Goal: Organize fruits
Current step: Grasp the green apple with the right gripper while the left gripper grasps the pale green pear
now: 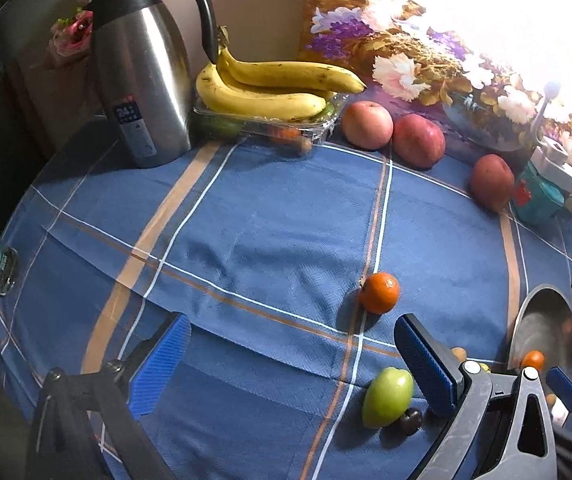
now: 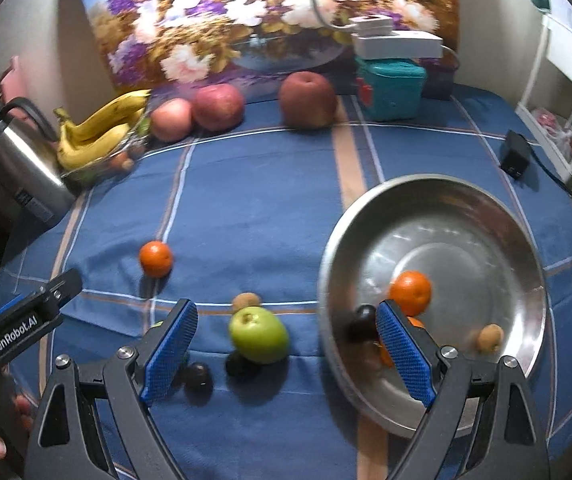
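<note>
Both claws, left [image 1: 290,364] and right [image 2: 286,352], gape empty; green apple [image 2: 259,334] between right pads, steel bowl [image 2: 486,200] beside

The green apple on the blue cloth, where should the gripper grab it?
Grip the green apple across its round middle, coming down from above. It lies free, stem dimple upward, but a small brown fruit and a dark fruit crowd it, so place the fingers on its open left and right sides.

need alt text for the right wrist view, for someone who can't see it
An open right gripper hovers over a blue plaid tablecloth, a green apple between its blue pads. On the right, a steel bowl holds an orange; another orange lies loose on the left. Bananas, three red apples and a steel jug line the back.
</note>
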The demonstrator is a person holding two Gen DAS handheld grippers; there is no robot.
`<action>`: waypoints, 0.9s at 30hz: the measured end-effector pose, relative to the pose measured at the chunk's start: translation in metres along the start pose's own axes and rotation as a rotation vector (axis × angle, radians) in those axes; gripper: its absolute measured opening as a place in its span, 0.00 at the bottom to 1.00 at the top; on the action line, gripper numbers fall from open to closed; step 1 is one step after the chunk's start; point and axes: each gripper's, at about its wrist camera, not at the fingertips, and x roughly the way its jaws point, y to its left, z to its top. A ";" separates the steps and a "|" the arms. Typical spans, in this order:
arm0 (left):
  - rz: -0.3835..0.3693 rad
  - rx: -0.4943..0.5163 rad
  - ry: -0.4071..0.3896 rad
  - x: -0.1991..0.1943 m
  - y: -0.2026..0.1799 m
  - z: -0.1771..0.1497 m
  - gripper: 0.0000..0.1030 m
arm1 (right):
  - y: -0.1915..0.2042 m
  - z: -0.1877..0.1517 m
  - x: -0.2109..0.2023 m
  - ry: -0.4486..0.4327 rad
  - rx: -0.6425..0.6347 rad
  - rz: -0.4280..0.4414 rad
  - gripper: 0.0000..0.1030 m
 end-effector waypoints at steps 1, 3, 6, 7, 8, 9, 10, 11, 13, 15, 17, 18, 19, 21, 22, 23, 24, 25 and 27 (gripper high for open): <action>0.002 0.002 -0.001 0.001 -0.001 0.000 1.00 | 0.003 0.000 0.001 -0.001 -0.014 0.013 0.89; -0.008 0.004 0.005 0.002 -0.001 -0.001 1.00 | 0.009 -0.002 0.003 -0.002 -0.045 0.023 0.89; -0.042 0.004 0.031 0.007 -0.003 -0.002 1.00 | 0.015 -0.004 0.008 0.006 -0.073 0.016 0.88; -0.046 0.004 0.040 0.008 -0.004 -0.002 1.00 | 0.016 -0.004 0.010 0.011 -0.075 0.024 0.88; -0.055 0.006 0.051 0.010 -0.005 -0.002 1.00 | 0.016 -0.005 0.012 0.016 -0.075 0.032 0.88; -0.069 0.007 0.061 0.012 -0.006 -0.003 1.00 | 0.016 -0.005 0.014 0.021 -0.073 0.040 0.86; -0.078 0.006 0.070 0.014 -0.007 -0.004 1.00 | 0.016 -0.005 0.015 0.024 -0.071 0.045 0.85; -0.088 0.002 0.081 0.016 -0.008 -0.005 1.00 | 0.016 -0.005 0.017 0.028 -0.068 0.051 0.82; -0.107 -0.001 0.101 0.020 -0.011 -0.007 1.00 | 0.016 -0.006 0.021 0.041 -0.064 0.050 0.75; -0.122 -0.004 0.128 0.026 -0.014 -0.010 0.98 | 0.015 -0.008 0.025 0.055 -0.058 0.050 0.66; -0.135 -0.005 0.154 0.032 -0.017 -0.013 0.97 | 0.013 -0.009 0.029 0.064 -0.048 0.057 0.63; -0.145 -0.003 0.173 0.036 -0.019 -0.015 0.93 | 0.013 -0.009 0.031 0.068 -0.043 0.061 0.61; -0.154 -0.003 0.187 0.039 -0.021 -0.017 0.90 | 0.012 -0.010 0.033 0.074 -0.041 0.063 0.60; -0.167 0.001 0.209 0.043 -0.025 -0.020 0.88 | 0.013 -0.011 0.036 0.083 -0.041 0.061 0.58; -0.173 0.004 0.218 0.046 -0.027 -0.021 0.88 | 0.012 -0.012 0.038 0.089 -0.042 0.061 0.58; -0.176 0.007 0.227 0.047 -0.029 -0.022 0.88 | 0.013 -0.013 0.040 0.094 -0.042 0.062 0.58; -0.180 0.009 0.236 0.049 -0.031 -0.024 0.87 | 0.013 -0.014 0.042 0.099 -0.041 0.061 0.58; -0.186 0.011 0.246 0.051 -0.033 -0.025 0.86 | 0.014 -0.014 0.043 0.102 -0.041 0.060 0.58; -0.197 0.013 0.263 0.055 -0.036 -0.028 0.85 | 0.014 -0.015 0.046 0.111 -0.039 0.059 0.58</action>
